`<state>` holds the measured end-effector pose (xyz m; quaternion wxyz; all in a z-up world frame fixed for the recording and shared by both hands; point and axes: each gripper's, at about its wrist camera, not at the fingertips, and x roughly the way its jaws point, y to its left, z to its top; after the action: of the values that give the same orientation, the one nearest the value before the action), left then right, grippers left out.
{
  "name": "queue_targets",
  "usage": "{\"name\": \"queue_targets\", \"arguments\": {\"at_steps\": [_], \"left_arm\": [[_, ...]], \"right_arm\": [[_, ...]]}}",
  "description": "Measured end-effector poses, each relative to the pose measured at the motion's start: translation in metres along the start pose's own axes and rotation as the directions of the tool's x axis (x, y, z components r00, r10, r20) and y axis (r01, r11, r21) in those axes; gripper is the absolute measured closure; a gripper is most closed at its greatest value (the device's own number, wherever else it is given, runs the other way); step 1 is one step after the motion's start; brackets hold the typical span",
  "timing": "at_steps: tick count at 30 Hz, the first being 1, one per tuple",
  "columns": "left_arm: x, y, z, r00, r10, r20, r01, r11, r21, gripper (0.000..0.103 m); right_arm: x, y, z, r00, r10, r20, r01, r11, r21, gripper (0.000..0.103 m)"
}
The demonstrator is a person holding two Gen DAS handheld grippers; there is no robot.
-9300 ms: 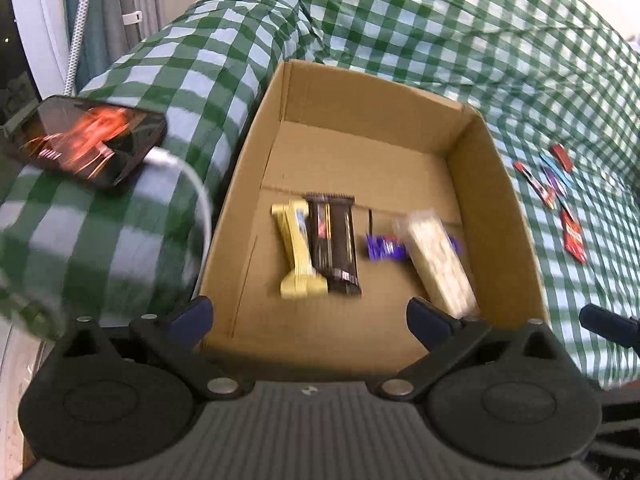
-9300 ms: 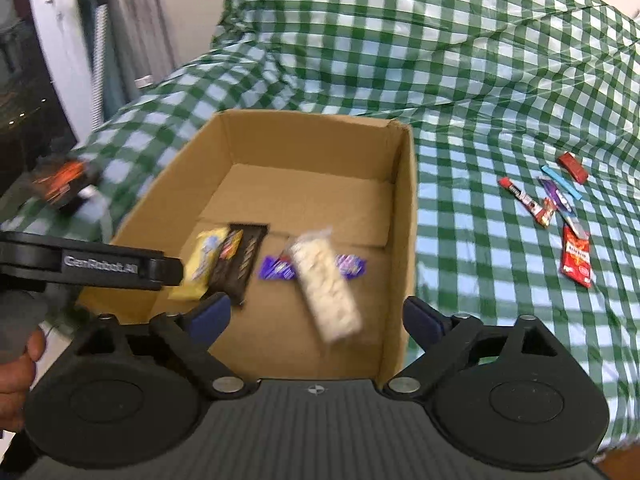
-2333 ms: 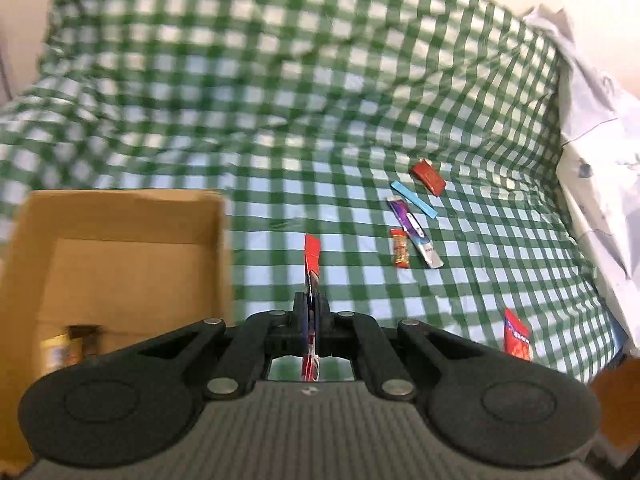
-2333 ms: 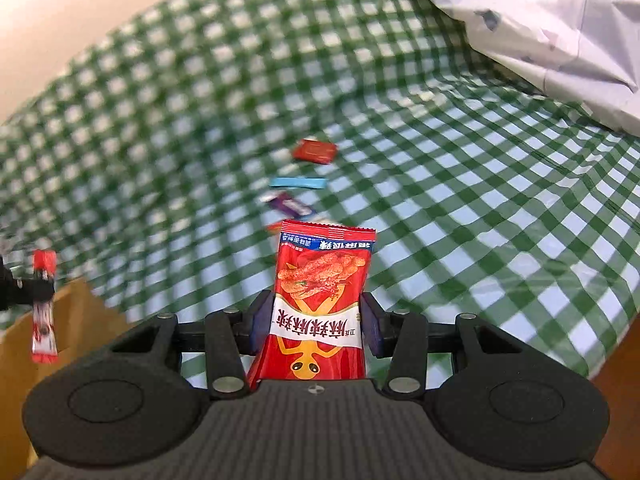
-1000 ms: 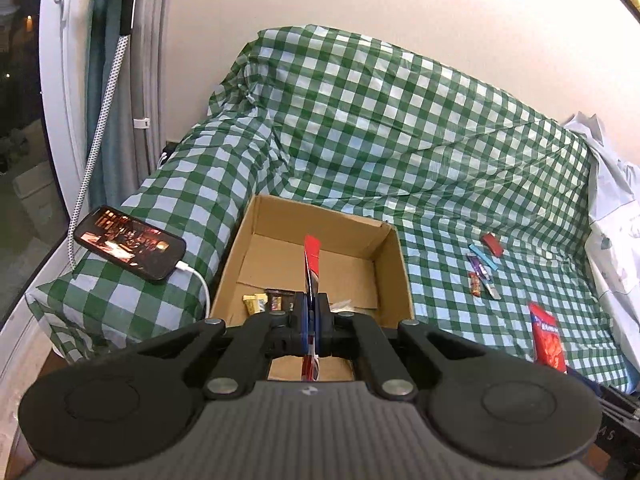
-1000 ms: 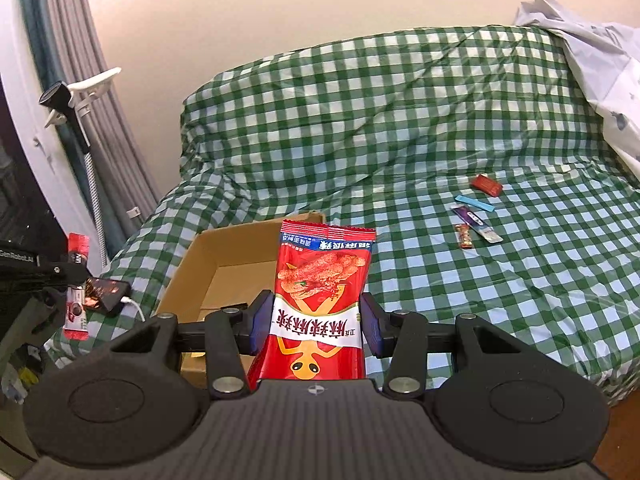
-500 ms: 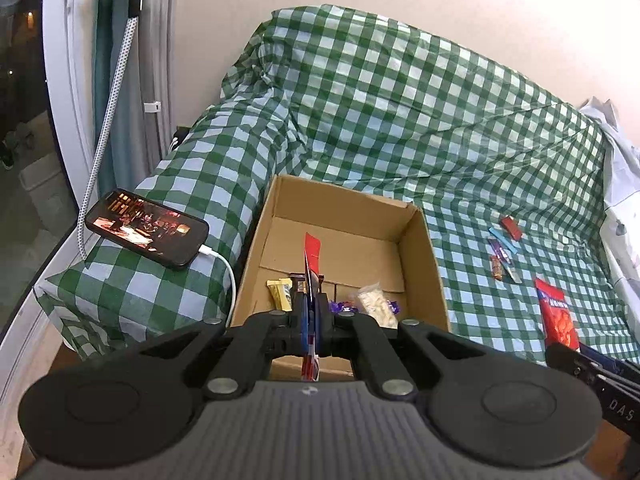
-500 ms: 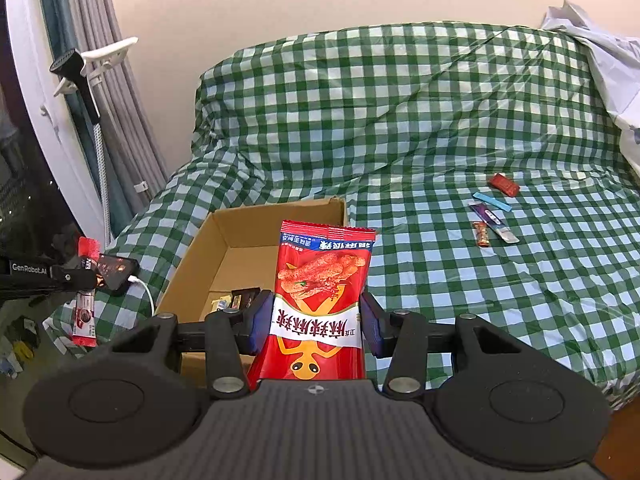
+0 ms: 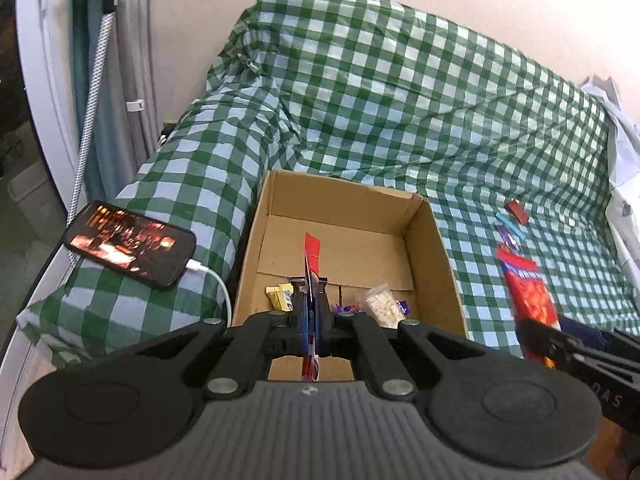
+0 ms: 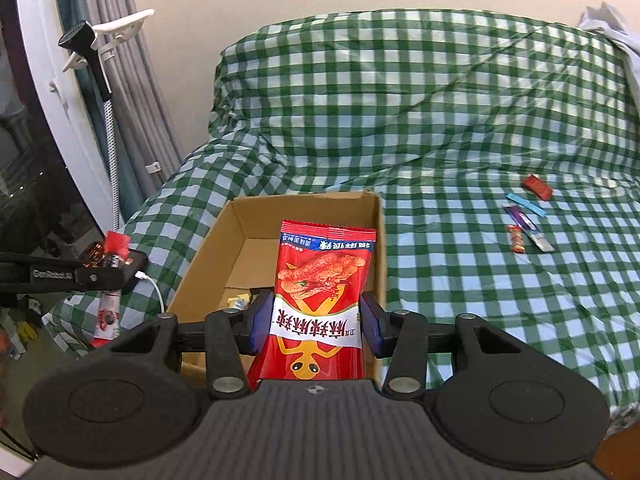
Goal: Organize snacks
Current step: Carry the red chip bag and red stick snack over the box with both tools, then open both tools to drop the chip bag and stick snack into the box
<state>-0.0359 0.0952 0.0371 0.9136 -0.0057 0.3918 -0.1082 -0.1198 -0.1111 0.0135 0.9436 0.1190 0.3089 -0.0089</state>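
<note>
My left gripper [image 9: 311, 316] is shut on a thin red snack stick [image 9: 311, 254], held edge-on above the near end of the open cardboard box [image 9: 434, 240]. Inside the box lie a yellow bar [image 9: 280, 297], a pale cracker pack [image 9: 381, 305] and purple candies. My right gripper [image 10: 316, 322] is shut on a red snack bag [image 10: 324, 280], held upright over the box [image 10: 204, 256] near its right wall. The bag also shows in the left wrist view [image 9: 528, 292]. Several small snacks [image 10: 526, 220] lie on the green checked cover to the right.
A lit phone [image 9: 130, 238] on a white cable lies on the checked armrest left of the box. A stand with a striped pole [image 10: 108, 120] and curtains are at far left. A white cloth [image 9: 624, 168] lies at the right edge.
Both grippers have come closer to the box and lower, each holding its snack. The box looks larger in both views.
</note>
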Motion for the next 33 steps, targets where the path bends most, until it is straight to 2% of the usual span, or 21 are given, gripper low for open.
{"name": "queue_targets", "arguments": {"at_steps": [12, 19, 33], "left_arm": [[0.079, 0.002, 0.007, 0.991, -0.007, -0.137, 0.007, 1.000, 0.003, 0.100], [0.116, 0.003, 0.013, 0.984, 0.016, -0.179, -0.010, 0.999, 0.031, 0.100], [0.170, -0.008, 0.023, 0.970, 0.070, -0.233, -0.050, 0.995, 0.090, 0.100]], "right_arm": [[0.073, 0.017, 0.006, 0.996, 0.019, -0.088, -0.020, 1.000, -0.015, 0.055], [0.112, 0.019, 0.008, 0.991, 0.021, -0.134, -0.024, 1.000, -0.014, 0.055], [0.162, 0.005, 0.005, 0.981, 0.013, -0.192, -0.013, 1.000, -0.001, 0.054]]}}
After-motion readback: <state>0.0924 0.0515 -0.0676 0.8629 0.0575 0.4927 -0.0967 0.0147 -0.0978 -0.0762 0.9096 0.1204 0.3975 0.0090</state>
